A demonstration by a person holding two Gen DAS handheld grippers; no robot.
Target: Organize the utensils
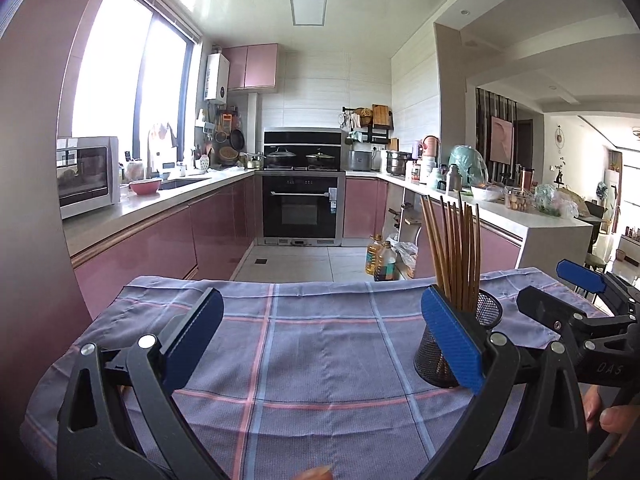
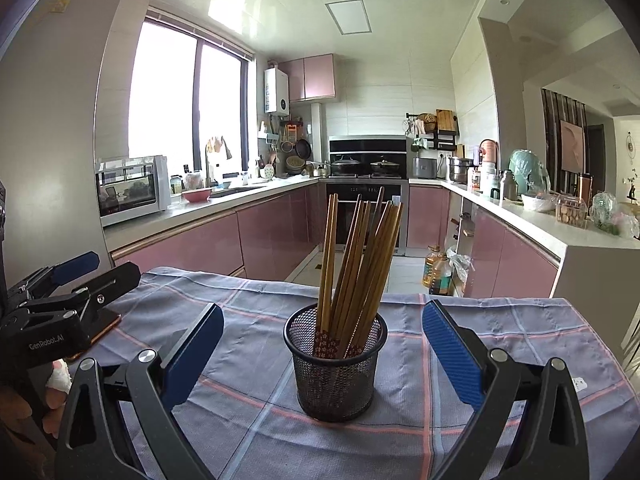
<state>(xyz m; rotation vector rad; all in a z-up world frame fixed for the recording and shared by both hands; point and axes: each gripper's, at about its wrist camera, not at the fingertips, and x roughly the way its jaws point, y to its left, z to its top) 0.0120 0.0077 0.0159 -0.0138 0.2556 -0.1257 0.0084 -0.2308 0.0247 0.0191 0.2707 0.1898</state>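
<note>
Brown wooden chopsticks (image 2: pixel 356 264) stand in a black wire-mesh cup (image 2: pixel 335 364); the left gripper (image 1: pixel 320 340) and right gripper (image 2: pixel 322 354) gape empty, and a careless nudge could topple it.

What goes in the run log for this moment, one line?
left claw: open, empty | right claw: open, empty | chopsticks: upright in mesh cup | cup: on checked cloth | loose utensils: none visible
</note>
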